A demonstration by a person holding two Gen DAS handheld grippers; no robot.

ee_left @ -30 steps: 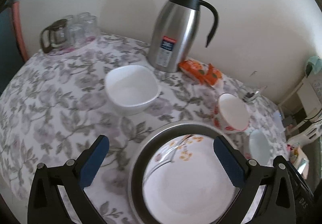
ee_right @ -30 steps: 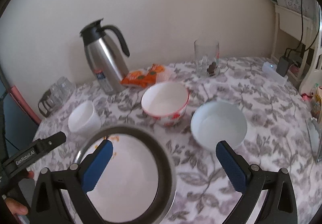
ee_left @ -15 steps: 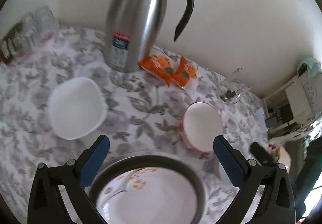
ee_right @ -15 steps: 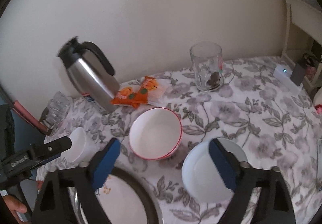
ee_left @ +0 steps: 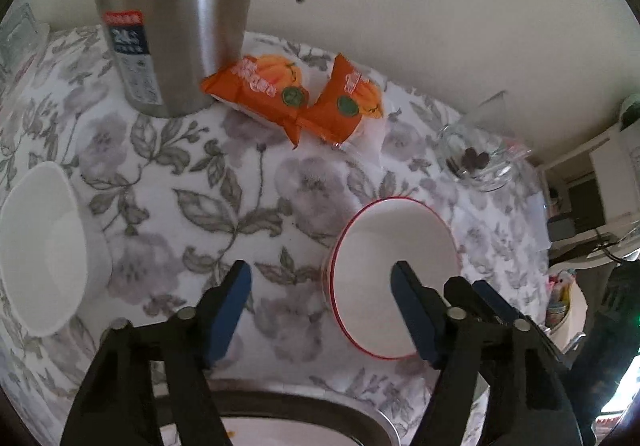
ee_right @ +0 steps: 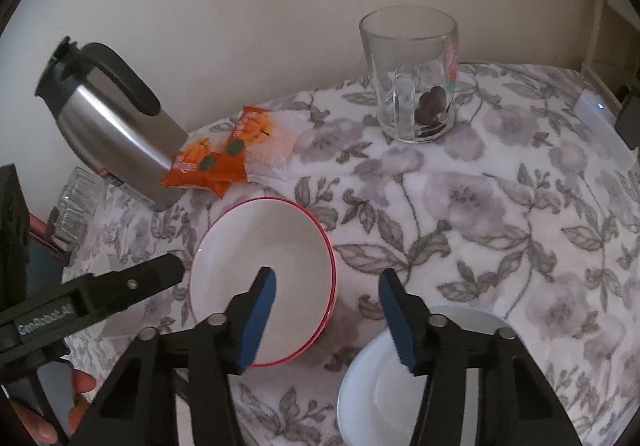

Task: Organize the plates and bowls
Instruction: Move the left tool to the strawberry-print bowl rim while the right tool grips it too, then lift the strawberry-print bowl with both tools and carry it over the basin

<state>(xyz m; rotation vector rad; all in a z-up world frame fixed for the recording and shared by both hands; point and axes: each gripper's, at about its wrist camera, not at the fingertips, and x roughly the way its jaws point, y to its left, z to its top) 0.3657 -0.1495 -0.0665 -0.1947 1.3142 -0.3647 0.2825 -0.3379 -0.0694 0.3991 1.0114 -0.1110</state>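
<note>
Behind the red-rimmed bowl [ee_right: 262,278], a steel flask [ee_left: 172,13], orange snack packets [ee_left: 296,93] and a glass [ee_right: 412,77] holding dark pieces are standing on the floral tablecloth [ee_right: 500,213], none blocking it. Both the left gripper [ee_left: 320,310] and right gripper [ee_right: 326,320] have just been closing, each straddling the bowl's rim with pads not yet pressing. White inside, the bowl is sitting upright between a square white bowl [ee_left: 40,246] and a pale bowl [ee_right: 420,378]
</note>
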